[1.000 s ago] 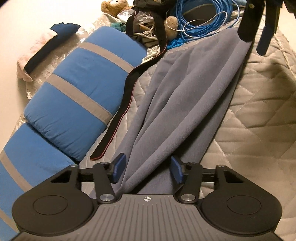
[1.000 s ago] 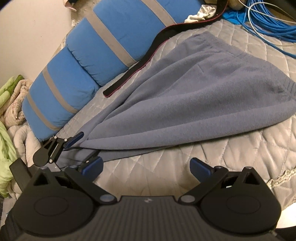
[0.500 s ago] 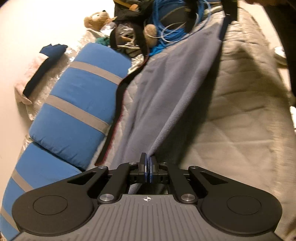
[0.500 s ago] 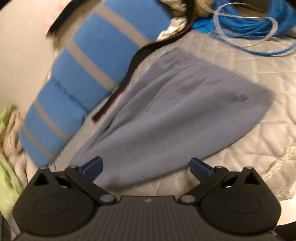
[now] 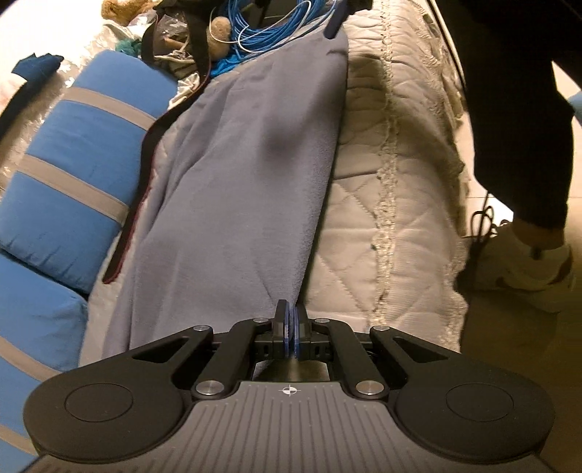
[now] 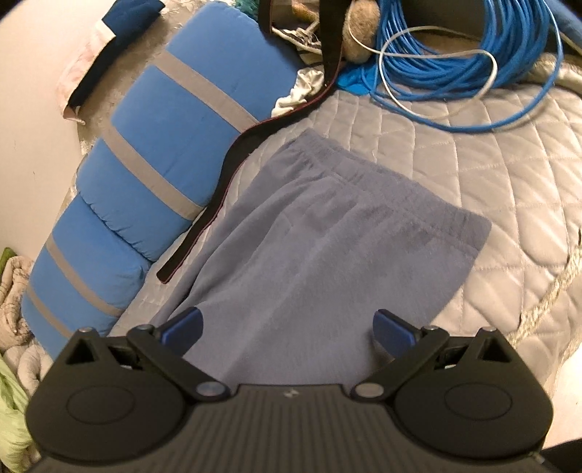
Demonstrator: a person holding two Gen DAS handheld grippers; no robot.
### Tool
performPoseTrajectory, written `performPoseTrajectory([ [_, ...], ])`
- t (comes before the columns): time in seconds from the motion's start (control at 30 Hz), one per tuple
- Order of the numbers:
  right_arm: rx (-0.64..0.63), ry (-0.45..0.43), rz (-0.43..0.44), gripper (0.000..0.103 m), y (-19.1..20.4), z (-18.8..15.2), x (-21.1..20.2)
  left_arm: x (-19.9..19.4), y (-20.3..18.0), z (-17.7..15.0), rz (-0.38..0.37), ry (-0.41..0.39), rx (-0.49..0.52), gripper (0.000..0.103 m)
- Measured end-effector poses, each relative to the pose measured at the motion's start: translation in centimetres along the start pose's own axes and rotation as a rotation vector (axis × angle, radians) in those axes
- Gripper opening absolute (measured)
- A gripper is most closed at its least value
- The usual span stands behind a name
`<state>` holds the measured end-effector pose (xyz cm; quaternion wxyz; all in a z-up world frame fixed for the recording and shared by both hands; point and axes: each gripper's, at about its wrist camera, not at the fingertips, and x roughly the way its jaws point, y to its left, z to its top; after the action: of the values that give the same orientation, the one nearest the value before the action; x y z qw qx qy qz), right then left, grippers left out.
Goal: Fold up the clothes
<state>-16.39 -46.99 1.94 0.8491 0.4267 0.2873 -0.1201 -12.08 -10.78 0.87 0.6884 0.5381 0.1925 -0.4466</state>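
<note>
Two claws work one grey fleece garment (image 5: 247,174) on a quilted bed (image 5: 393,203). In the left wrist view, the left claw (image 5: 291,333) has its blue pads pressed together on the near edge of the garment, pinching the cloth at 6 o'clock in the frame. From that pinch the fleece runs away toward 12 o'clock as a long, stretched strip, its right edge lying close to the side of the bed. At the far end, near 1 o'clock, a blue fingertip of the right claw (image 5: 334,22) shows at the garment's far corner.

In the right wrist view, the right claw (image 6: 289,327) stands spread wide, its two blue pads apart with the fleece (image 6: 327,254) lying between and ahead of them; whether the pads touch the cloth cannot be told. The gathered waistband end lies toward 12 o'clock.

Beside the garment, at 9 o'clock, a blue cushion with grey stripes (image 6: 152,174) lies along the bed, and a black strap (image 6: 218,203) runs between cushion and fleece. A coil of blue cable (image 6: 454,54) sits at 1 o'clock. A person's dark trouser leg (image 5: 509,109) and white shoe (image 5: 527,265) stand beside the bed at 3 o'clock.
</note>
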Motion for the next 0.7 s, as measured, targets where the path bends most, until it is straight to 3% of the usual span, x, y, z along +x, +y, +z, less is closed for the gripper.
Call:
performPoseTrajectory([
  [0.17, -0.090, -0.034, -0.037, 0.103, 1.9, 2.3, 1.2, 0.3, -0.4, 0.2, -0.004, 0.007, 0.020, 0.002],
  [0.37, -0.275, -0.085, -0.061, 0.102, 4.4, 8.2, 5.1, 0.4, -0.6, 0.3, -0.004, 0.006, 0.002, 0.002],
  [0.53, -0.400, -0.096, -0.054, 0.086, 3.8, 13.2, 10.0, 0.6, -0.2, 0.5, -0.030, 0.003, -0.028, 0.002],
  [0.7, -0.404, -0.056, -0.050, 0.083, 2.0, 16.1, 14.3, 0.8, 0.6, 0.3, -0.070, -0.003, -0.061, 0.003],
])
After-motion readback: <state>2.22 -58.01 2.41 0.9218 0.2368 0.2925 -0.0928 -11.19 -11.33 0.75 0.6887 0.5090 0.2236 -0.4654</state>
